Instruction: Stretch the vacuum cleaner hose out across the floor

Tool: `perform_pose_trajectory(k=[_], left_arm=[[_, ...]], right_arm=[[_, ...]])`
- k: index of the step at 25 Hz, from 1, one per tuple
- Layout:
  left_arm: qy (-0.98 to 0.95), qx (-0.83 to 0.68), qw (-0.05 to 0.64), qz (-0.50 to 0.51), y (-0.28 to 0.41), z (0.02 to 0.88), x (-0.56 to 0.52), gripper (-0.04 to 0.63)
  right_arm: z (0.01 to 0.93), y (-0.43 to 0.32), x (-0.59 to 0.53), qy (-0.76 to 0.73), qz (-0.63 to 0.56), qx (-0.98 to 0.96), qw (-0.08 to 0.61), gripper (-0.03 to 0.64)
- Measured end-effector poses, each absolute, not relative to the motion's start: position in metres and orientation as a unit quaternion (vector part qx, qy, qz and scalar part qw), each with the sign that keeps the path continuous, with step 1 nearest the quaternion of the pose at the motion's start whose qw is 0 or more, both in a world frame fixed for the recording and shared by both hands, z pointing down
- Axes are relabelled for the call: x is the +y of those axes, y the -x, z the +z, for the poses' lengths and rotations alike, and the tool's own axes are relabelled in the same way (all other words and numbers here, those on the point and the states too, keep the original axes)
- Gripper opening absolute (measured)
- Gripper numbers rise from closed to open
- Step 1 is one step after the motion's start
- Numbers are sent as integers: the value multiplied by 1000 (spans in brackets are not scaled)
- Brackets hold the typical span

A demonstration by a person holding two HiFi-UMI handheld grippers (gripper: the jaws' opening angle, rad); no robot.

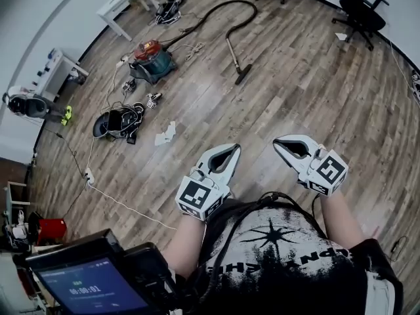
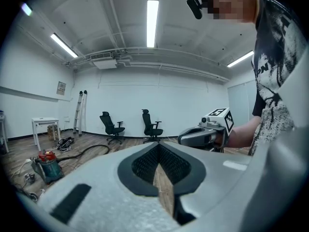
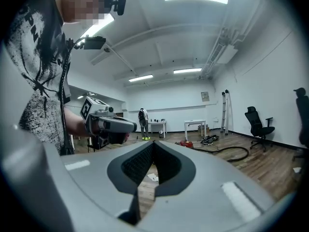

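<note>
Two clenched, empty claws, the left gripper [image 1: 233,148] and the right gripper [image 1: 277,144], are hanging well apart from the hose [image 1: 236,2], which is lying looped on the floor [image 1: 295,77] beyond the vacuum [image 1: 152,59], so the approach is seemingly only starting, probably calling for stepping closer and opening one.

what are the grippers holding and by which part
Nothing. The left gripper and right gripper are both shut and empty; the vacuum cleaner hose lies untouched well ahead of them.
</note>
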State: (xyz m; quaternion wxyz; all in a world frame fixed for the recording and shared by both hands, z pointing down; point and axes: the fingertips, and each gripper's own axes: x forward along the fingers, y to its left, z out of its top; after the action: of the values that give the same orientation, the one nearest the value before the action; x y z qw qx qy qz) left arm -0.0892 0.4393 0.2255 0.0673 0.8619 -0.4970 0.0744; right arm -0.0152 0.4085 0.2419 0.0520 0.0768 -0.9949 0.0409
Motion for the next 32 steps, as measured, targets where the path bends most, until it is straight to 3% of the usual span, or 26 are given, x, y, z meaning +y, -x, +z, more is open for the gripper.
perform_pose_trajectory(k=[16,32], left_arm=[[-847,-519,87,78,133,243,424,0],[-890,-443,77,81,286,271,359,0]], right_arm=[[260,72,398,-41,61,-996,45,6],[269,220,335,-122,54,-988,84,6]])
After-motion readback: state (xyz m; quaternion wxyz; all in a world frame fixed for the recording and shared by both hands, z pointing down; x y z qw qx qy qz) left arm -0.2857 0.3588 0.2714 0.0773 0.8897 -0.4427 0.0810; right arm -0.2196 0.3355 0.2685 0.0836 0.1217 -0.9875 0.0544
